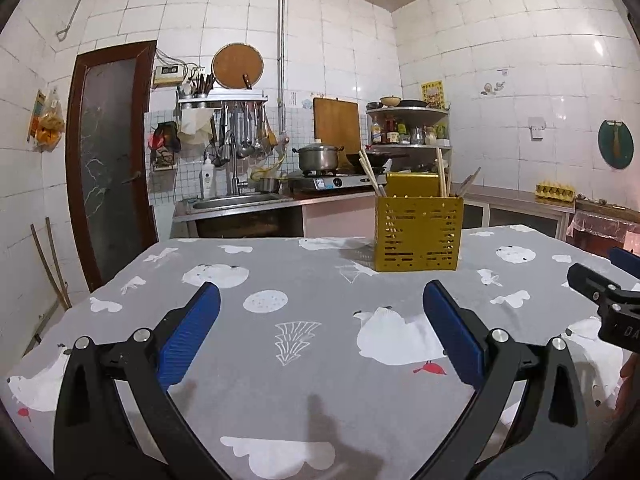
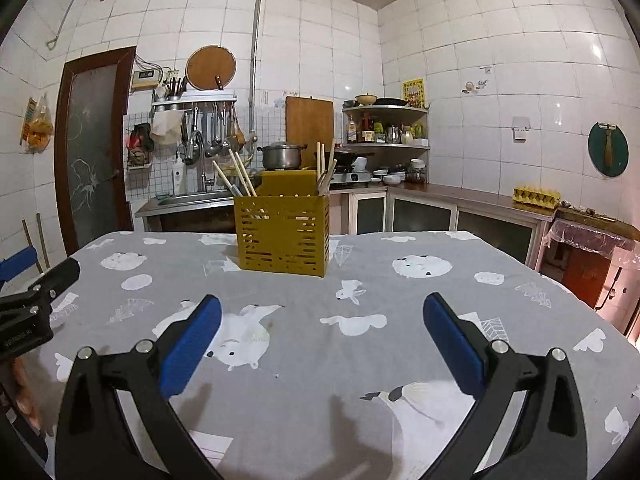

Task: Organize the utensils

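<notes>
1. The yellow slotted utensil holder (image 2: 283,231) stood upright on the far part of the table (image 2: 400,360), which was covered in a grey cloth printed with white animals. Chopsticks (image 2: 240,178) leaned out of its left side, and more sticks (image 2: 325,168) rose at its right.
2. No loose utensil showed on the cloth in either view, so you had nothing obvious to pick up; the work looked either nearly finished or not begun.
3. The likely risk: the holder seemed light and tall, and a push from a gripper reaching into it could have tipped it or slid it on the cloth.
4. The leaning chopsticks could also have caught a blue pad and been levered out.
5. Your left gripper (image 1: 320,312) hovered low over the near table with its jaws spread wide, gripping nothing, the holder ahead and to its right.
6. Your right gripper (image 2: 322,316) was likewise spread wide and empty, level, aimed almost straight at the holder but well short of it.
7. The two grippers sat side by side, apart.
</notes>
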A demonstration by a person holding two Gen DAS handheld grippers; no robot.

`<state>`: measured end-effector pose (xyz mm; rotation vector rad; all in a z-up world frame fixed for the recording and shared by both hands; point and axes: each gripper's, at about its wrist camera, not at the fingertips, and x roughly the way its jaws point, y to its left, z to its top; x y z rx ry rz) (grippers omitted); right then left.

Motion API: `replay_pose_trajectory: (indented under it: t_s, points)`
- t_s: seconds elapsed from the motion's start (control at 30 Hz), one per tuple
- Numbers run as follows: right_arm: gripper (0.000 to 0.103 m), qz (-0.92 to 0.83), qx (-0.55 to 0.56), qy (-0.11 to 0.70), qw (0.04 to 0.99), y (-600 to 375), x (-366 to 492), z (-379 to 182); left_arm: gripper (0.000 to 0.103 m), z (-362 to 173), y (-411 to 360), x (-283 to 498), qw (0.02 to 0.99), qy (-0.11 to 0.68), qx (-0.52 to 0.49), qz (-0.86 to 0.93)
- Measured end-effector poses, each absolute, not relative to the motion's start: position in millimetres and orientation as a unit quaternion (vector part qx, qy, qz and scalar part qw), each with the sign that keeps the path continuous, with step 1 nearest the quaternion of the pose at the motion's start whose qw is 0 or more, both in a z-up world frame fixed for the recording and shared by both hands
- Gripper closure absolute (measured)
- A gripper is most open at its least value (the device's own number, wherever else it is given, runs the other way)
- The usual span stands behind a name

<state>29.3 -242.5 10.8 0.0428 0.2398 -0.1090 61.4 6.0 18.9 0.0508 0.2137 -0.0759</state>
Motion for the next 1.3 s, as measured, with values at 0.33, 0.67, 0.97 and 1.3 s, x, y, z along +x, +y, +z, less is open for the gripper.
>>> replay_pose_trajectory:
  t_s: [0.33,0.67,0.97,1.3]
  points:
    - [0.004,-0.054,0.009,0.113,0.992,-240.3,26.3,12.2,0.005,18.2,1.5,59.1,0.993,0.103,0.034,-0.037]
    - [0.004,-0.056,0.015,0.113,0.992,-241.7,26.5,11.7,0.005,18.9,6.6,57.6,0.994,0.099,0.023,-0.039]
    - [0.004,-0.058,0.015,0.109,0.992,-241.2,25.3,12.0,0.005,19.7,6.7,56.6,0.994,0.098,0.022,-0.041]
    - [0.004,-0.059,0.013,0.108,0.992,-239.1,24.3,12.4,0.005,20.0,6.4,56.1,0.994,0.098,0.023,-0.042]
